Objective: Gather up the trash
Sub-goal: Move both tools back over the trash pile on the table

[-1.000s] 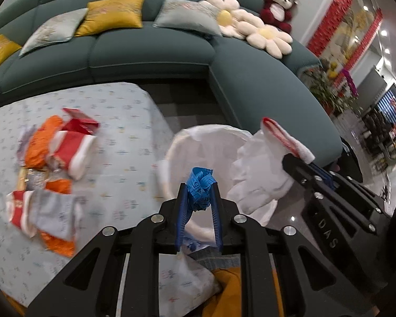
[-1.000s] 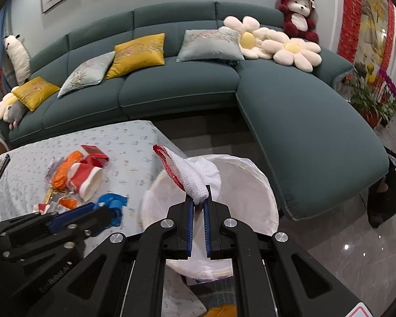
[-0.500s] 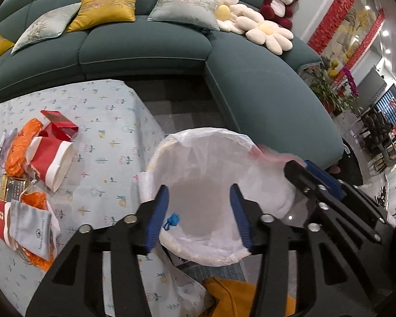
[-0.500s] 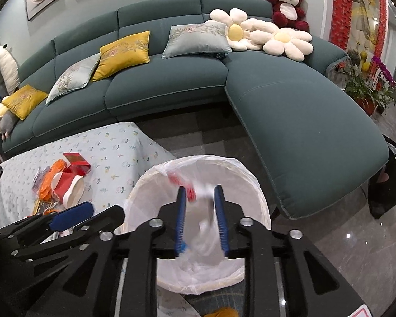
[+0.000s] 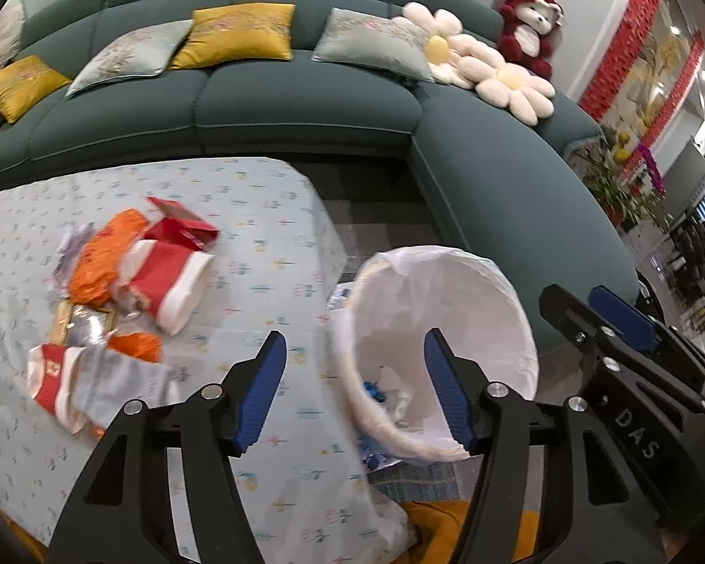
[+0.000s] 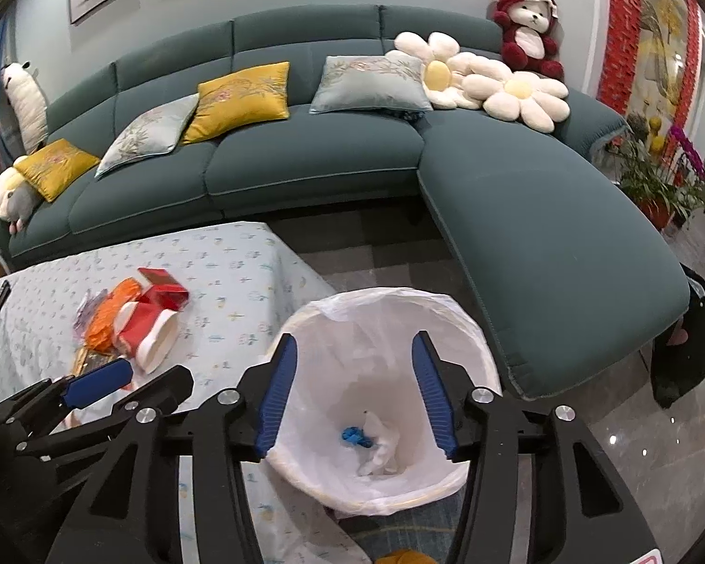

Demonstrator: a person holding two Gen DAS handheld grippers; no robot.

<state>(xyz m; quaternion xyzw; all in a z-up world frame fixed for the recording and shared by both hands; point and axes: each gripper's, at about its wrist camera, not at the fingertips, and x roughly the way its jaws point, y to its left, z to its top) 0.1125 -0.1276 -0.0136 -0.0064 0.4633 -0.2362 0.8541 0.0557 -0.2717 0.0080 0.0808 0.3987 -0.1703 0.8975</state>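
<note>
A white-lined trash bin point(image 6: 465, 324) stands on the floor beside the table; it also shows in the left wrist view point(image 5: 507, 291). Inside lie a blue scrap point(image 6: 355, 436) and white crumpled paper point(image 6: 380, 446). My right gripper point(image 6: 355, 395) is open and empty above the bin. My left gripper point(image 5: 355, 395) is open and empty over the table edge, left of the bin. A pile of trash lies on the table: red-and-white paper cup point(image 5: 174, 282), orange wrapper point(image 5: 103, 263), red box point(image 5: 183, 230), grey-and-red packet point(image 5: 94, 385).
The table point(image 5: 268, 216) has a light patterned cloth. A teal corner sofa point(image 6: 540, 216) with cushions runs behind and to the right of the bin. Plants point(image 6: 658, 183) stand at the far right. Orange fabric point(image 5: 437, 526) lies below the grippers.
Both grippers opened. The left one dropped the blue scrap and the right one dropped the white-and-red paper into the bin. The left gripper then swung left toward the table.
</note>
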